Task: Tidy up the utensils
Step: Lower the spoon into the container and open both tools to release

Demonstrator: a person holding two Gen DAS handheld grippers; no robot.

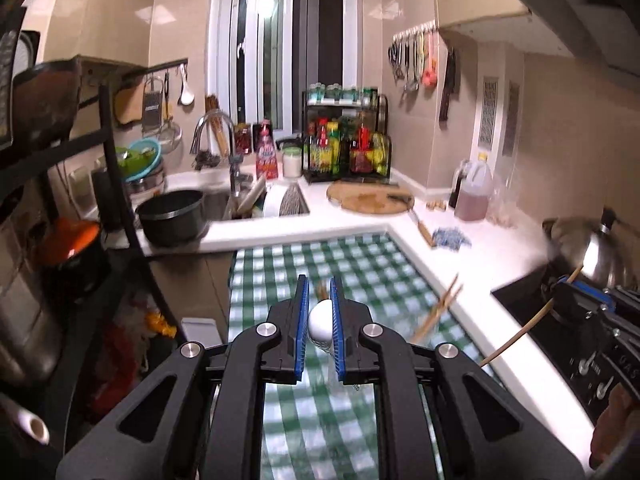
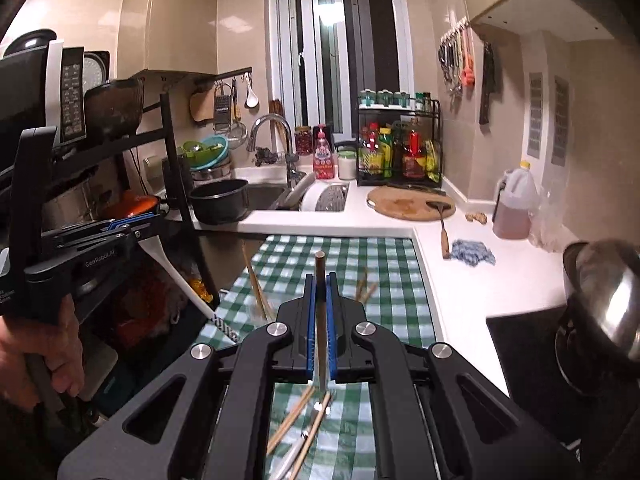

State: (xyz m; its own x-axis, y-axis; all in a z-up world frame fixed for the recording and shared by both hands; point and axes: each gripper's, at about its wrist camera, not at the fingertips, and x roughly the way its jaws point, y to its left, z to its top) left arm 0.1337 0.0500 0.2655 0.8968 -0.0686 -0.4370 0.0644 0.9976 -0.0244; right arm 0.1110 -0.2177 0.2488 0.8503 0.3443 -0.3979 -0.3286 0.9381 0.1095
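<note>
My left gripper [image 1: 319,284] is shut on a white utensil [image 1: 321,323] with a long white handle, held above the green checked cloth [image 1: 360,264]; in the right wrist view the gripper [image 2: 156,218] is at the far left with the white handle [image 2: 180,280] slanting down. My right gripper [image 2: 320,280] is shut on a single brown chopstick [image 2: 320,320] held upright; in the left wrist view it [image 1: 560,282] is at the right edge with the chopstick [image 1: 520,334]. Loose chopsticks [image 1: 438,312] lie on the cloth, and more [image 2: 298,420] lie under my right gripper.
A white counter [image 2: 460,280] wraps the cloth. A round board [image 2: 408,204] with a knife, a blue rag [image 2: 472,252] and an oil jug [image 2: 514,204] stand at the right. A steel pot lid [image 2: 604,300] sits on the stove. Sink, black pot [image 2: 220,200] and a rack are left.
</note>
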